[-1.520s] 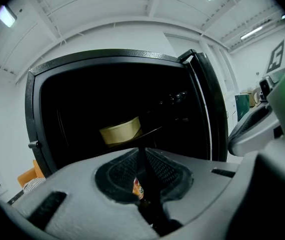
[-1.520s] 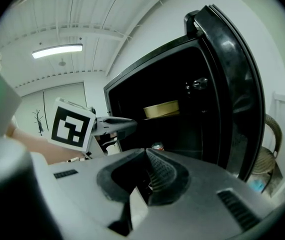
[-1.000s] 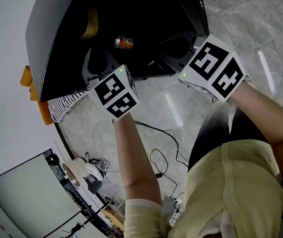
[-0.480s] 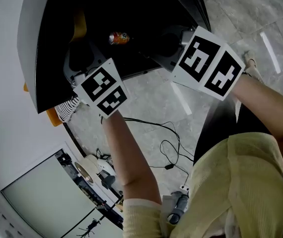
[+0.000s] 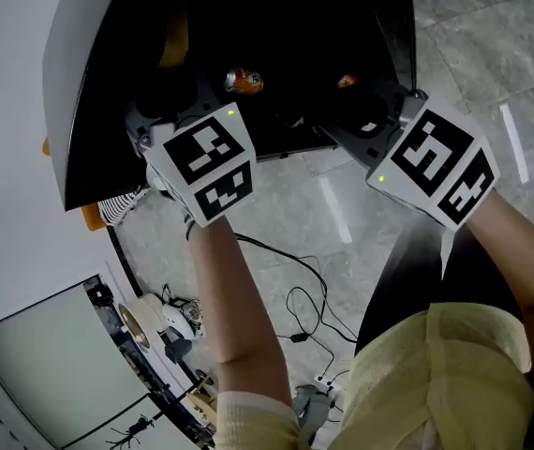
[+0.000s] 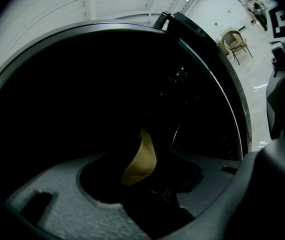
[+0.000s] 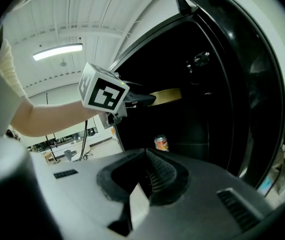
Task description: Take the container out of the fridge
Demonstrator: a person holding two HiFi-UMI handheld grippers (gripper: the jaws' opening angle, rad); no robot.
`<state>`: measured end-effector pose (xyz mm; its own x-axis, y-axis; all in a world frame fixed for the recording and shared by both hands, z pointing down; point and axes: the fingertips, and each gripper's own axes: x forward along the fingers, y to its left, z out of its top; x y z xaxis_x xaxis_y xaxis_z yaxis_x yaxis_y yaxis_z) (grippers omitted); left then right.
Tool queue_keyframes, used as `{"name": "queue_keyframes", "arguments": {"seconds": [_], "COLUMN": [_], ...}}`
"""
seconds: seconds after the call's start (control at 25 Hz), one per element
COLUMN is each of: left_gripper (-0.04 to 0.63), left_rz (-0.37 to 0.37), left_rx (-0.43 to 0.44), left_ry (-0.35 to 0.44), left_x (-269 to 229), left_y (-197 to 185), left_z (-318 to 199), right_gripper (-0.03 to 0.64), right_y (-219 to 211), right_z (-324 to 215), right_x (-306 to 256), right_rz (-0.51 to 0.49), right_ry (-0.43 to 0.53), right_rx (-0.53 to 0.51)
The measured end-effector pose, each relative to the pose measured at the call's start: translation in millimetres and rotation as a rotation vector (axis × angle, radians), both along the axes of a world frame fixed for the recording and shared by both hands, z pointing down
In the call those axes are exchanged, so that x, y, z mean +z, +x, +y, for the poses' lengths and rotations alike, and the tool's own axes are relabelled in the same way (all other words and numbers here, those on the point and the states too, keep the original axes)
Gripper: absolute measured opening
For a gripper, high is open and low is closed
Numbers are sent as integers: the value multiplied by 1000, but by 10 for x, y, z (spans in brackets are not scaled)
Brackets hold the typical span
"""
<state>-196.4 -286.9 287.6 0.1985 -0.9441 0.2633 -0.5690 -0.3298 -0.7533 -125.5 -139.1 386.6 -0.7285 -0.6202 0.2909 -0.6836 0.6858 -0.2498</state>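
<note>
Small orange container point(image 7: 161, 143) stands inside dark fridge point(image 7: 212, 114).

Small orange can point(image 5: 244, 81) upright inside the dark open fridge point(image 5: 276, 17)

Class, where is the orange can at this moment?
In the head view the orange can sits inside the dark fridge, right of the yellow object; the right gripper view shows it upright.

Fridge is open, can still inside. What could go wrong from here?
The fingers of the left gripper have just been opening, with the yellow strip between them, unpressed; it could snag on the way in. The orange can stands upright in a dark fridge; a nudge may topple it.
</note>
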Motion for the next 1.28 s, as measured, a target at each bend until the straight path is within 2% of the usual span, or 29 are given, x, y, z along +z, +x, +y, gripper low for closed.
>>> {"name": "queue_keyframes", "arguments": {"seconds": [0.16, 0.28, 0.4, 0.52, 0.76, 1.0, 1.08, 1.2, 1.28], "left_gripper": [213, 219, 224, 225, 259, 258, 247, 159, 126], "left_rz": [-10, -54, -97, -92, -125, -95, -86, -71, -52], "left_rx": [7, 42, 83, 111, 140, 137, 134, 120, 107], "left_ry": [-21, -31, -87, -142, -177, -228, -234, -208, -205], "left_x": [-20, -38, 44, 77, 142, 206, 187, 103, 80], "left_y": [-15, 17, 68, 114, 182, 186, 168, 141, 113], "left_z": [-88, -145, -161, -189, -264, -250, -224, -202, -204], "right_gripper": [29, 29, 29, 29, 29, 29, 29, 29, 29], "right_y": [-154, -246, -334, -383, -378, -389, -385, -360, -348], "right_z": [-26, -41, 20, 102, 166, 238, 239, 217, 202], "right_x": [7, 0, 105, 187, 343, 429, 398, 363, 357], "right_rz": [7, 8, 5, 24, 30, 34, 31, 24, 23], "right_ry": [3, 9, -7, -23, -32, -52, -52, -48, -50], "right_rx": [-38, -56, -74, -96, -100, -118, -121, -116, -120]}}
